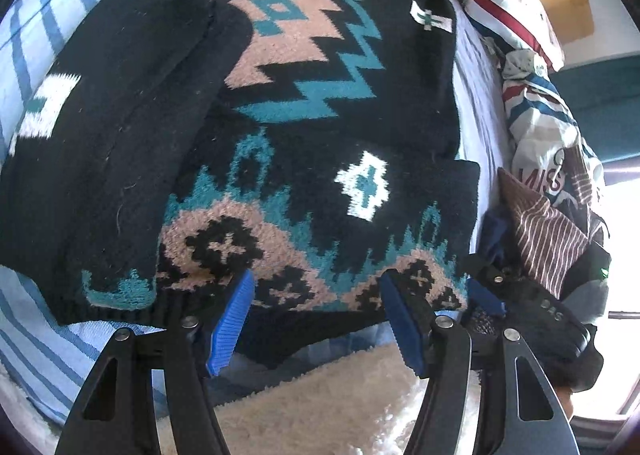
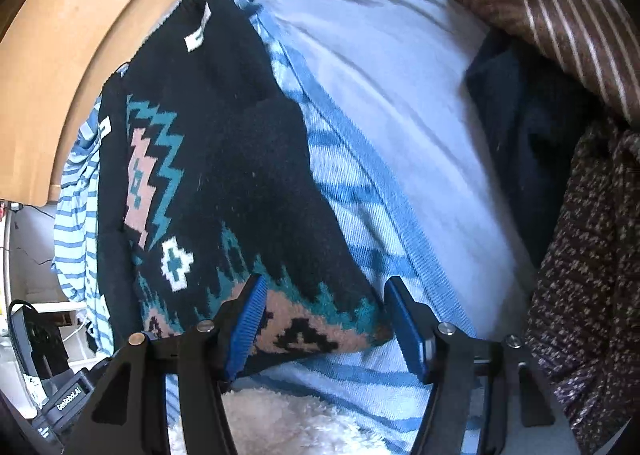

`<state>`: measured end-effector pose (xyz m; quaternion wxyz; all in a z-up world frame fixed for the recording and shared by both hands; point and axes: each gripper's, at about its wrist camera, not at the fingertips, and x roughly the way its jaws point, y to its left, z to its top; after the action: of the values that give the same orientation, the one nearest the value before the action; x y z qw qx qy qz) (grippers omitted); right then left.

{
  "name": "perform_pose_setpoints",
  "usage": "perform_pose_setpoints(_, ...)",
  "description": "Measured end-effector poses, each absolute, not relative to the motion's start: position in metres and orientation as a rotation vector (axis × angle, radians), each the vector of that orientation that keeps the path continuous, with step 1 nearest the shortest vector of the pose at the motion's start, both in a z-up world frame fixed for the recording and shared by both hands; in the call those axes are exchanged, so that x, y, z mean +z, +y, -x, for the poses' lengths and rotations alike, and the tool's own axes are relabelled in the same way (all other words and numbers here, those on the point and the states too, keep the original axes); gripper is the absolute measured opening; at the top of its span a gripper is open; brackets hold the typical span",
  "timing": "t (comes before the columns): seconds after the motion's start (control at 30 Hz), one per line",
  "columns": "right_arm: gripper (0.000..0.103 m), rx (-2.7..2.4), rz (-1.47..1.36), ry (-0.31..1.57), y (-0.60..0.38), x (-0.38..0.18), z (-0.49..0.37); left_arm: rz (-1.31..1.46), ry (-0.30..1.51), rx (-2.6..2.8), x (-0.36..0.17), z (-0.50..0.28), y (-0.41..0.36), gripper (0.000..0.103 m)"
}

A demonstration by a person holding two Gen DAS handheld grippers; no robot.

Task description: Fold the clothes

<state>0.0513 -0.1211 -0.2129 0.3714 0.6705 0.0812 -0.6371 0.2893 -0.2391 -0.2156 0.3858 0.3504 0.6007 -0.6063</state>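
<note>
A black knit sweater point(image 1: 304, 135) with teal, pink and white patterns lies flat on the bed, on top of a light blue striped garment point(image 2: 360, 191). My left gripper point(image 1: 318, 295) hovers over the sweater's lower hem with its blue pads point(image 1: 234, 319) wide apart and nothing pinched. My right gripper point(image 2: 326, 295) stands open over the hem's right corner; that corner of the sweater point(image 2: 224, 183) lies between the jaws, and the right pad point(image 2: 404, 327) is clear of it. In the left wrist view the right gripper point(image 1: 520, 303) shows beside the hem.
A pale sheet point(image 2: 400, 55) covers the bed. A heap of clothes point(image 1: 540, 143) lies to the right, with a brown striped knit point(image 2: 560, 7), a dark navy piece point(image 2: 520, 135) and a speckled knit point(image 2: 592, 255). A wooden headboard point(image 2: 80, 55) curves behind. Fluffy cream fabric point(image 1: 320, 407) lies at the near edge.
</note>
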Motion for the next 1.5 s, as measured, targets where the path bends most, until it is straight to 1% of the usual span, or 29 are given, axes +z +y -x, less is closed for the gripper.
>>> perform_pose_setpoints(0.1, 0.066, -1.613, -1.692, 0.147, -0.125, -0.210, -0.052, -0.864, 1.541, -1.534, -0.216, -0.293, -0.238, 0.066)
perform_pose_setpoints(0.27, 0.066, -1.644, -1.751, 0.186, -0.125, -0.223, -0.050, -0.855, 1.534, -1.554, -0.213, -0.292, -0.236, 0.066)
perform_pose_setpoints(0.33, 0.064, -1.630, -1.775, 0.160, -0.120, -0.233, -0.048, -0.857, 1.541, -1.562, -0.214, -0.291, -0.237, 0.066)
perform_pose_setpoints(0.47, 0.064, -1.591, -1.809, 0.027, -0.108, -0.245, -0.043, -0.866, 1.544, -1.570, -0.216, -0.286, -0.239, 0.066)
perform_pose_setpoints(0.53, 0.064, -1.572, -1.814, 0.012, -0.106, -0.245, -0.040, -0.860, 1.554, -1.576, -0.216, -0.285, -0.239, 0.066)
perform_pose_setpoints(0.77, 0.065, -1.540, -1.842, 0.111, -0.113, -0.255, -0.048, -0.836, 1.574, -1.588, -0.216, -0.285, -0.236, 0.066)
perform_pose_setpoints(0.8, 0.051, -1.552, -1.827, 0.137, -0.114, -0.252, -0.051, -0.828, 1.579, -1.589, -0.216, -0.286, -0.236, 0.066)
perform_pose_setpoints(0.83, 0.033, -1.560, -1.812, 0.150, -0.114, -0.249, -0.053, -0.818, 1.584, -1.593, -0.214, -0.287, -0.237, 0.066)
perform_pose_setpoints(0.9, 0.025, -1.541, -1.762, 0.115, -0.114, -0.235, -0.058, -0.796, 1.592, -1.602, -0.210, -0.290, -0.239, 0.066)
perform_pose_setpoints(0.97, 0.023, -1.542, -1.695, 0.108, -0.118, -0.216, -0.064, -0.763, 1.605, -1.616, -0.205, -0.294, -0.241, 0.066)
perform_pose_setpoints(1.07, 0.022, -1.528, -1.586, 0.146, -0.133, -0.183, -0.080, -0.667, 1.650, -1.640, -0.196, -0.306, -0.244, 0.066)
perform_pose_setpoints(1.13, 0.022, -1.510, -1.527, 0.192, -0.146, -0.165, -0.095, -0.606, 1.659, -1.634, -0.191, -0.318, -0.246, 0.066)
perform_pose_setpoints(1.27, 0.022, -1.470, -1.407, 0.342, -0.178, -0.144, -0.138, -0.551, 1.625, -1.600, -0.185, -0.349, -0.251, 0.066)
perform_pose_setpoints(1.37, 0.022, -1.415, -1.373, 0.442, -0.200, -0.148, -0.171, -0.505, 1.598, -1.552, -0.184, -0.377, -0.252, 0.066)
perform_pose_setpoints(1.43, 0.021, -1.373, -1.371, 0.502, -0.214, -0.158, -0.191, -0.474, 1.580, -1.520, -0.183, -0.396, -0.253, 0.066)
perform_pose_setpoints(1.5, 0.022, -1.355, -1.380, 0.603, -0.227, -0.174, -0.210, -0.470, 1.573, -1.505, -0.183, -0.406, -0.253, 0.066)
